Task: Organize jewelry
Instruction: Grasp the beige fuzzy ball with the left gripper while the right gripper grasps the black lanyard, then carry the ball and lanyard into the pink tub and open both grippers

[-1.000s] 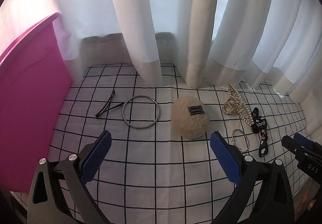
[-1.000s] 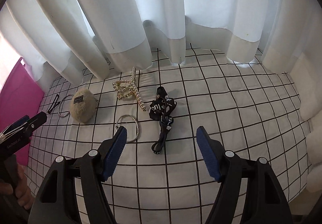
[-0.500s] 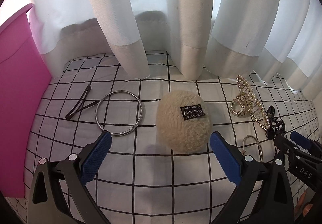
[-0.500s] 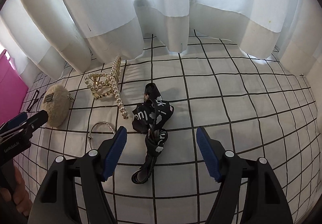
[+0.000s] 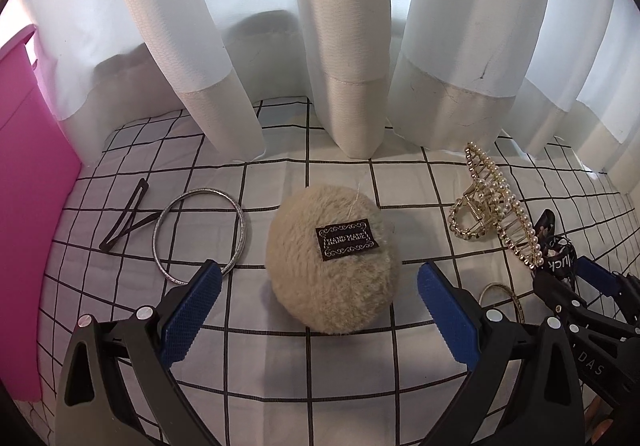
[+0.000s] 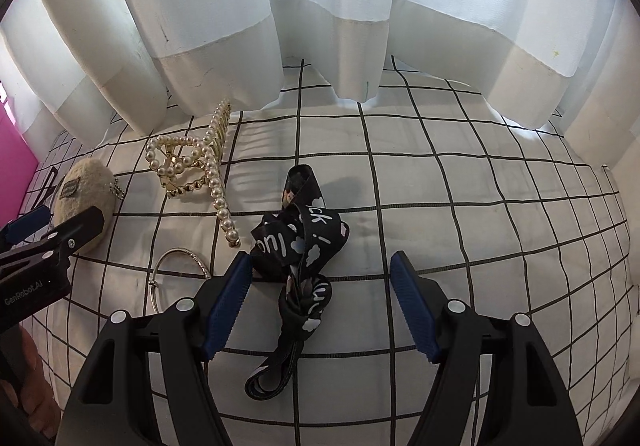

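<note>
White curtains hang in heavy folds down to a white cloth with a black grid (image 5: 340,358), where the jewellery lies scattered; a pink plastic bin (image 5: 28,205) stands at the left edge.

Directly ahead of the left gripper (image 5: 318,302) sits a round beige fluffy pouch with a black woven label (image 5: 334,262), centred in the gap between the spread blue pads, which do not touch it. It is soft, wider than tall, and looks likely to give under a squeeze. Left of it lie a thin silver bangle (image 5: 200,234) and, just beside that, a black wire hair clip (image 5: 124,219).

The right gripper (image 6: 320,298) likewise stands with its pads spread and empty. A black printed fabric ribbon (image 6: 302,242), knotted and limp, lies between and ahead of them, its long axis running roughly along the gripper's pointing line, its looped tail nearest the camera. To its left lie a gold claw clip edged with pearls (image 6: 196,165), rigid and toothed, and a small silver hoop (image 6: 176,270) lying flat near the left pad.

Each gripper appears nearer its own target, so both seem poised to close.
</note>
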A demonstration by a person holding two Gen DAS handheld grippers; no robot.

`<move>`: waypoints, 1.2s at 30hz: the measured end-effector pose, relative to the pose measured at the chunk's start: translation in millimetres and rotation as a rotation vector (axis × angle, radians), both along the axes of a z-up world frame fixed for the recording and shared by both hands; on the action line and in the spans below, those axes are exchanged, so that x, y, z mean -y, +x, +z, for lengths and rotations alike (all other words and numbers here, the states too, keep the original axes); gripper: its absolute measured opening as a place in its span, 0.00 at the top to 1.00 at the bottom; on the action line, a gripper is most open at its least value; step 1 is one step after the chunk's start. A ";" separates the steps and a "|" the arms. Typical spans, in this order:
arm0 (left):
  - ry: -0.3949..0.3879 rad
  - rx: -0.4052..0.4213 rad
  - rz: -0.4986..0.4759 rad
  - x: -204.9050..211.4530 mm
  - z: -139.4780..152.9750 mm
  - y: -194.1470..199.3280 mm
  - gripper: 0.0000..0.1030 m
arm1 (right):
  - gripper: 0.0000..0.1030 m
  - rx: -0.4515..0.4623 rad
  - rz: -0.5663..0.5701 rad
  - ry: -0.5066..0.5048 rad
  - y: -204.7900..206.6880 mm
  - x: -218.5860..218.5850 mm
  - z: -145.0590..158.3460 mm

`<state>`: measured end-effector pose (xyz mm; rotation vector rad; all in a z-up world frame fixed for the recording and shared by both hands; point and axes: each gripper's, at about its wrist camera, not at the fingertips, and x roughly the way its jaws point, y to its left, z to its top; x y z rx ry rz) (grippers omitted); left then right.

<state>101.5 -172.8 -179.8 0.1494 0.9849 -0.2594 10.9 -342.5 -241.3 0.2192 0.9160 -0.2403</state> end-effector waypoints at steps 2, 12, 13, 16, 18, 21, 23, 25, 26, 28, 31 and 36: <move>0.002 -0.002 -0.002 2.7 -1.9 1.8 0.06 | 0.34 0.004 0.004 -0.009 0.8 0.2 -0.3; -0.003 -0.063 -0.011 9.8 -16.9 3.8 0.16 | 0.35 0.027 0.013 -0.011 -0.5 -0.4 -2.6; 0.010 -0.050 -0.012 11.1 -17.1 2.3 0.17 | 0.38 0.028 0.013 -0.014 -1.2 -1.1 -2.6; 0.009 -0.039 -0.009 10.0 -16.8 -1.4 0.27 | 0.58 0.037 0.018 -0.024 -4.7 -4.6 -0.9; 0.009 -0.029 0.005 6.5 -15.4 -2.2 0.41 | 0.71 0.038 0.022 -0.033 -5.7 -7.1 0.3; 0.013 -0.017 0.012 1.7 -14.2 -1.6 0.52 | 0.77 0.036 0.026 -0.041 -5.7 -10.1 0.6; 0.011 -0.006 0.012 -1.1 -13.3 -3.4 0.55 | 0.78 0.041 0.025 -0.035 -6.6 -10.6 0.3; 0.005 0.010 0.015 -5.2 -11.1 -6.2 0.57 | 0.78 0.051 0.023 -0.026 -8.5 -10.3 1.6; 0.005 0.022 0.018 -6.0 -9.0 -9.4 0.57 | 0.78 0.055 0.022 -0.026 -9.9 -10.9 2.5; -0.001 0.043 0.015 -8.1 -4.4 -14.7 0.57 | 0.78 0.066 0.023 -0.024 -12.8 -13.2 6.8; -0.009 0.058 -0.008 -13.0 4.2 -21.4 0.57 | 0.78 0.081 0.026 -0.019 -18.3 -16.4 14.2; -0.015 0.071 -0.036 -7.6 16.6 -27.2 0.57 | 0.78 0.091 0.023 -0.009 -26.6 -17.6 23.4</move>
